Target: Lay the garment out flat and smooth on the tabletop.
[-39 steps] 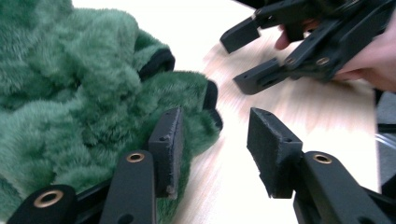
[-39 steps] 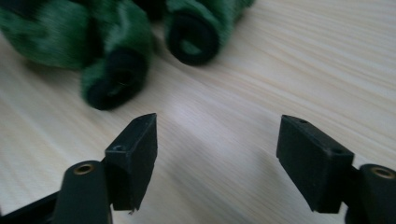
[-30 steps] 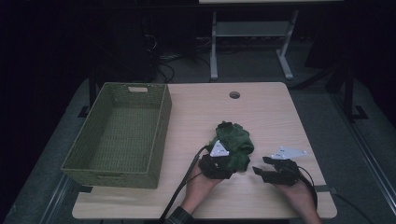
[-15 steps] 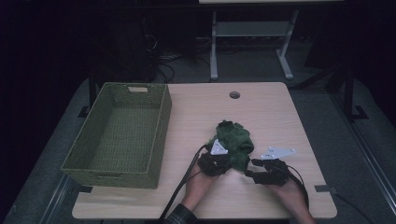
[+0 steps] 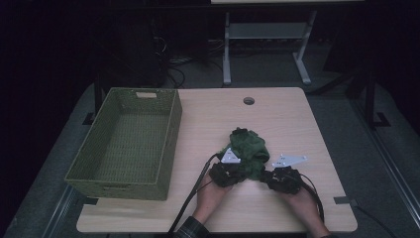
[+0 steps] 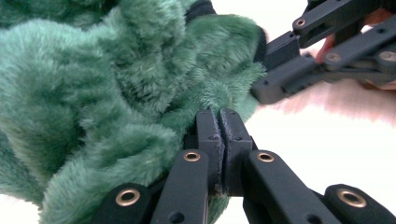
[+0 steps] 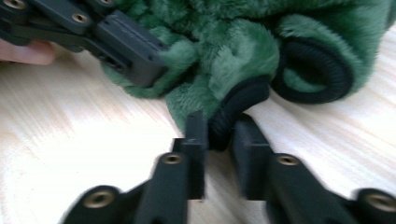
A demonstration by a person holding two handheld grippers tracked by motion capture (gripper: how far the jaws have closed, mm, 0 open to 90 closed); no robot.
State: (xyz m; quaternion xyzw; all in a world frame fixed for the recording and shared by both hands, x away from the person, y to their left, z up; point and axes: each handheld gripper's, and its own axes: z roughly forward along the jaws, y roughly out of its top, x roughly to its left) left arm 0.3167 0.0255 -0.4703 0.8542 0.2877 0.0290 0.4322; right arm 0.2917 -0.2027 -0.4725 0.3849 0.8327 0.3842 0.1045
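- Fingers of your left gripper point(image 6: 223, 122) were pressed together, pinching a fold of the fluffy dark-green plush garment with black ribbed trim point(image 6: 116, 84) at its near edge; the jaws had just been closing, with the plush between them.
- Fingers of your right gripper point(image 7: 219, 133) stood narrow around a black ribbed cuff point(image 7: 240, 105) of the same garment; the jaws had just been closing, and the cuff sat between the pads, touching both.
- In the high view, you held your left gripper point(image 5: 233, 174) at the garment's point(image 5: 249, 148) near-left edge and your right gripper point(image 5: 275, 179) at its near-right edge, with your hands coming in from the bottom.
- You had the garment lying bunched on the light wooden table point(image 5: 277, 119), in the right half towards your side, well apart from the basket.
- A second black ribbed cuff point(image 7: 310, 70) lay as a ring on the table surface just beside the one between your right gripper's fingers.
- In each gripper view the other gripper showed farther off, against the plush.
- An olive-green woven rectangular basket point(image 5: 171, 134) stood at the table's left side.
- A round dark cable hole point(image 5: 248, 101) sat near the table's far edge.
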